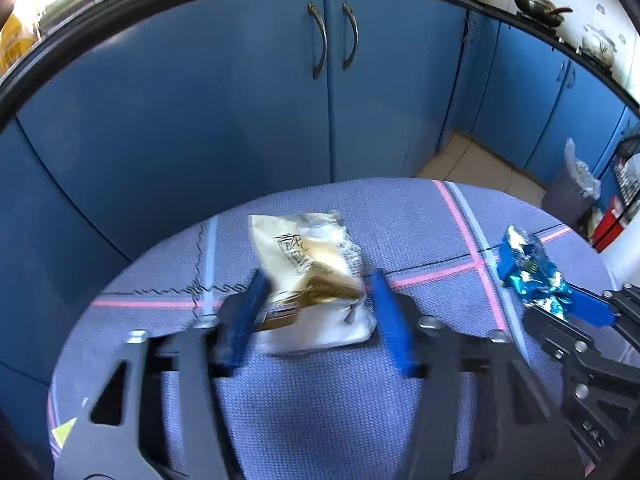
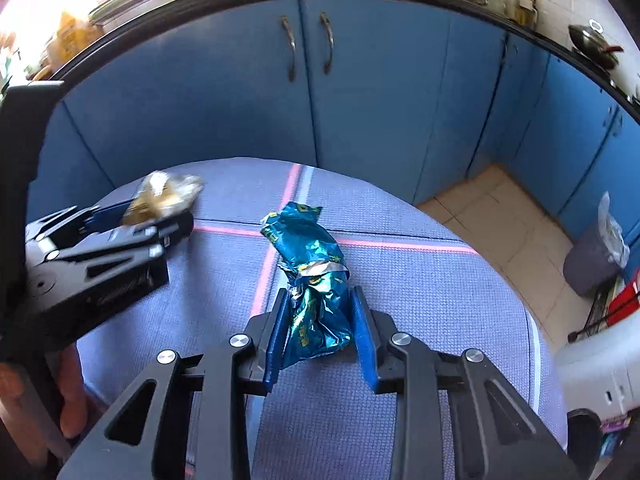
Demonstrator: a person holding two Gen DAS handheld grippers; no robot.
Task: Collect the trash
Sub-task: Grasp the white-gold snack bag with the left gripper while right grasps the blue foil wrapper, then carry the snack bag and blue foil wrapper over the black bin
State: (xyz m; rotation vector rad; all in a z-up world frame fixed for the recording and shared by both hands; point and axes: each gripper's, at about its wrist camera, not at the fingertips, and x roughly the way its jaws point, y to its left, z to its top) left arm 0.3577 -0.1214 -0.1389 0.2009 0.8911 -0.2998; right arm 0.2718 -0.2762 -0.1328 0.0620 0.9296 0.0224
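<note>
Two wrappers in hand | left tool (image 1: 316,312) grips gold wrapper (image 1: 308,264) | right tool (image 2: 320,316) grips blue wrapper (image 2: 316,276) | step: pickup from worktop (image 2: 420,288) | next: carry to grey bin (image 2: 592,264)

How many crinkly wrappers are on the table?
2. The gold and white wrapper sits between the left gripper's jaws; the blue foil wrapper sits between the right gripper's. More may be hidden out of view.

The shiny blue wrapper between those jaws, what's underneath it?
Under the blue wrapper lies the purple tablecloth with pink stripes. The right gripper has its jaws closed on the wrapper's near end. What is directly beneath the crumpled foil is covered.
</note>
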